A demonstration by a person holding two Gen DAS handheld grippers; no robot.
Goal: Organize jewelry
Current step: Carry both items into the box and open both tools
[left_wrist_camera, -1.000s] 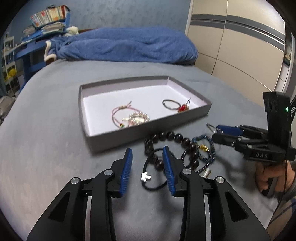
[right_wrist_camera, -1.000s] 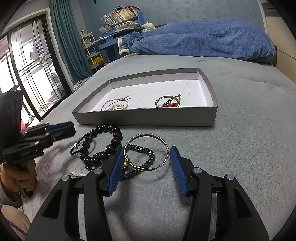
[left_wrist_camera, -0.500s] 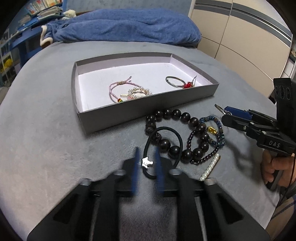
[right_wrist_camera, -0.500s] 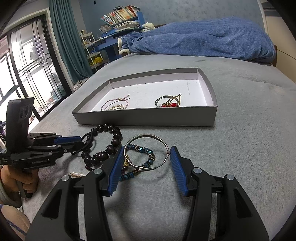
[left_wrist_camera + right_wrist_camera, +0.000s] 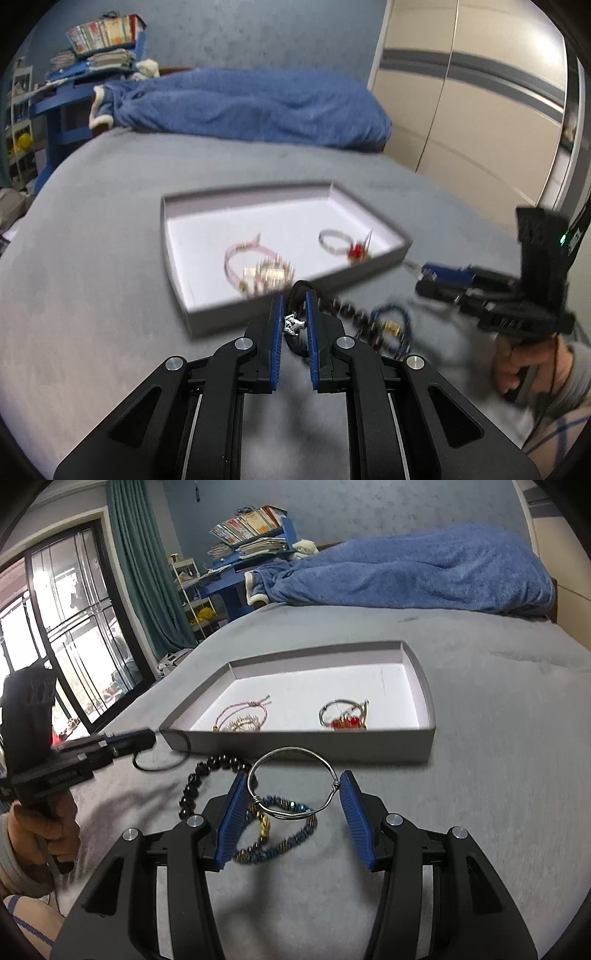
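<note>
My left gripper (image 5: 293,295) is shut on a black cord bracelet (image 5: 295,286) with a small silver charm, lifted off the bed just in front of the grey tray (image 5: 221,317). In the right wrist view the cord loop (image 5: 162,760) dangles from that gripper beside the tray's corner. My right gripper (image 5: 294,775) is shut on a silver bangle (image 5: 291,749), which spans both pads. Under it lie a blue bead bracelet (image 5: 291,834) and a black bead bracelet (image 5: 192,790). The tray holds a pink cord bracelet (image 5: 243,712) and a silver ring with red beads (image 5: 343,716).
Everything rests on a grey bed cover (image 5: 498,775). A blue blanket (image 5: 240,107) is heaped at the far end. Wardrobe doors (image 5: 461,110) stand at the right, a window (image 5: 55,627) and a blue shelf with books (image 5: 251,535) at the left.
My left gripper closed on the black cord bracelet and raised it off the bed towards the tray's front wall. The right gripper kept still with the bangle.
</note>
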